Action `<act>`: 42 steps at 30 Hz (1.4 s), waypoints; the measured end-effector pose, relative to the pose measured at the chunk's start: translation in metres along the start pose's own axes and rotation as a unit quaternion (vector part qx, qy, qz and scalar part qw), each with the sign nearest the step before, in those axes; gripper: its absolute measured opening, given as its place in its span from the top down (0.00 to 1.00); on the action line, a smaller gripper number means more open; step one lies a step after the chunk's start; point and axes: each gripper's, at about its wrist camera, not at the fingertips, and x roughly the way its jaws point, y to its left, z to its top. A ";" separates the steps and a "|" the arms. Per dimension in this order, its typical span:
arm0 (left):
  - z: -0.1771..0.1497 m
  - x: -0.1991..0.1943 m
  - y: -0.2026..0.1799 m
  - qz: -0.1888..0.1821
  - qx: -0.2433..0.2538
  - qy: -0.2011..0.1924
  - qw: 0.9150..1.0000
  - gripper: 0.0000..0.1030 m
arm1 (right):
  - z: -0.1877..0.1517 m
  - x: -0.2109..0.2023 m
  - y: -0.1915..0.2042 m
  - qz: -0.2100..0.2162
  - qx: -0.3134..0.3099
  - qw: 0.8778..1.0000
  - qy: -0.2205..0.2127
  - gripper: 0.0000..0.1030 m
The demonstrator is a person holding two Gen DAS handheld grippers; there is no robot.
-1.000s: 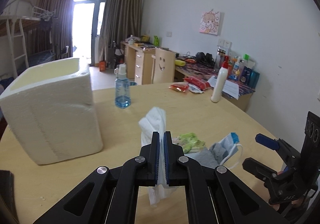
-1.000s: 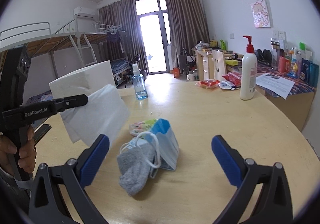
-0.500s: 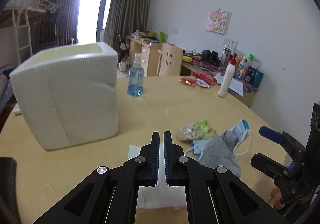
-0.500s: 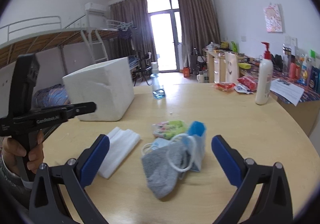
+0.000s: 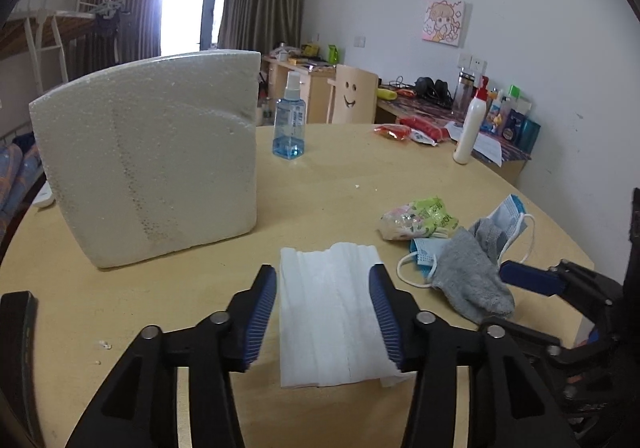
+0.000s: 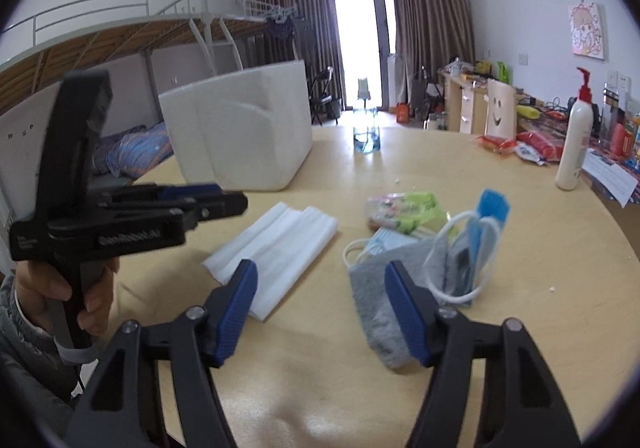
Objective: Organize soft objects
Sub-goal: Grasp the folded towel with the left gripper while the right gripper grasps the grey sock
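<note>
A folded white tissue (image 5: 332, 308) lies flat on the round wooden table (image 5: 340, 176), between the fingers of my open left gripper (image 5: 323, 300); it also shows in the right wrist view (image 6: 276, 248). To its right lie a grey sock (image 5: 468, 280), blue face masks (image 5: 508, 212) and a green-pink packet (image 5: 420, 216). My right gripper (image 6: 322, 304) is open and empty, hovering near the sock (image 6: 380, 300) and masks (image 6: 476, 244). The left gripper (image 6: 224, 200) appears at the left of the right wrist view.
A white foam box (image 5: 152, 164) stands at the left of the table. A blue spray bottle (image 5: 289, 124), red snack packets (image 5: 412, 128) and a white pump bottle (image 5: 470, 128) sit at the far side. A cluttered desk (image 5: 460, 112) lines the wall.
My left gripper lowered the tissue to the table, then opened and let it go. The right gripper moved nearer to the sock and its fingers narrowed somewhat.
</note>
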 end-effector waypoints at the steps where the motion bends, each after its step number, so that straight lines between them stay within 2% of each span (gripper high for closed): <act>1: 0.000 0.000 0.000 -0.002 0.000 0.000 1.000 0.43 | -0.001 0.003 0.000 0.000 -0.001 1.000 0.006 0.32; 3: 0.000 0.002 -0.003 -0.002 0.004 0.002 1.000 0.36 | -0.002 0.009 -0.001 -0.004 0.004 1.000 0.017 0.32; 7: 0.000 0.009 -0.010 -0.003 0.016 0.012 1.000 0.35 | -0.004 0.018 -0.017 -0.023 0.035 0.998 0.037 0.32; 13: -0.001 0.024 -0.017 -0.010 0.023 0.034 0.999 0.35 | -0.010 0.021 -0.031 -0.047 0.044 0.997 0.050 0.32; 17: -0.003 0.034 -0.020 -0.004 0.032 0.054 0.998 0.35 | -0.015 0.024 -0.033 -0.057 0.041 0.996 0.062 0.45; 22: -0.005 0.041 -0.026 -0.007 0.045 0.073 0.996 0.35 | -0.018 0.026 -0.035 -0.068 0.040 0.994 0.075 0.46; 27: -0.008 0.048 -0.030 -0.002 0.058 0.098 0.993 0.35 | -0.019 0.031 -0.034 -0.080 0.026 0.992 0.090 0.69; 29: -0.008 0.050 -0.031 0.005 0.061 0.103 0.993 0.35 | -0.020 0.030 -0.036 -0.088 0.026 0.992 0.091 0.74; 32: -0.009 0.056 -0.030 0.008 0.057 0.120 0.991 0.36 | -0.021 0.029 -0.039 -0.093 0.024 0.991 0.092 0.76; 38: -0.010 0.056 -0.031 0.016 0.062 0.126 0.990 0.36 | -0.021 0.027 -0.041 -0.092 0.024 0.991 0.090 0.84; 40: -0.010 0.056 -0.031 0.019 0.063 0.126 0.990 0.39 | -0.020 0.027 -0.044 -0.086 0.029 0.992 0.089 0.85; 42: -0.010 0.055 -0.028 0.027 0.059 0.122 0.990 0.59 | -0.020 0.026 -0.046 -0.081 0.034 0.992 0.088 0.86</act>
